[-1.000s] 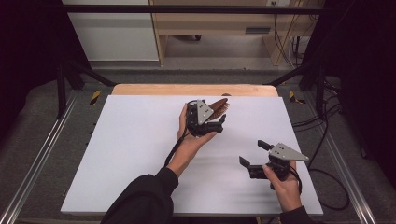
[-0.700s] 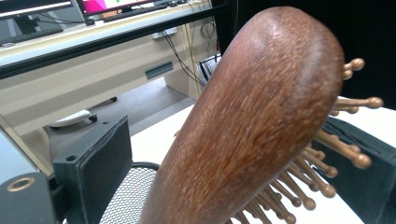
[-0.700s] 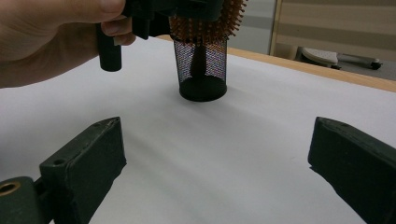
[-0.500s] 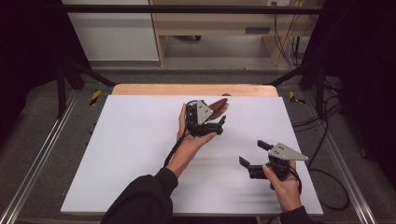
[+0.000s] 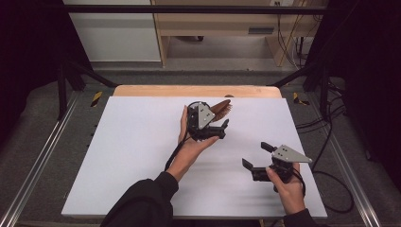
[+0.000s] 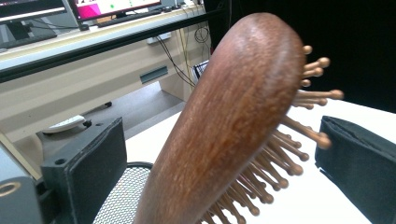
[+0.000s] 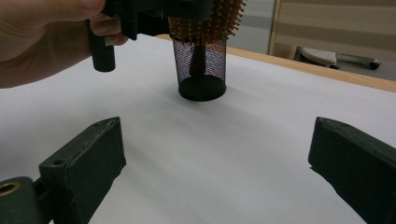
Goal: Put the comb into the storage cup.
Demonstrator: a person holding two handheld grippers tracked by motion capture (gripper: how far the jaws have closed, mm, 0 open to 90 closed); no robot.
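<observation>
Left jaws just opened off the brush

We see the wooden hairbrush standing handle-down in the mesh cup, between the wide-open left gripper, untouched. Right gripper, near the cup on the desk, gapes empty.

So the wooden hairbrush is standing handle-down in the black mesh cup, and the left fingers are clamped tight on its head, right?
Not quite. The wooden hairbrush does stand handle-down in the black mesh cup, but the left gripper is not clamped on it: its fingers have just been opening and stand apart on either side of the brush head, with gaps visible in the left gripper view.
</observation>
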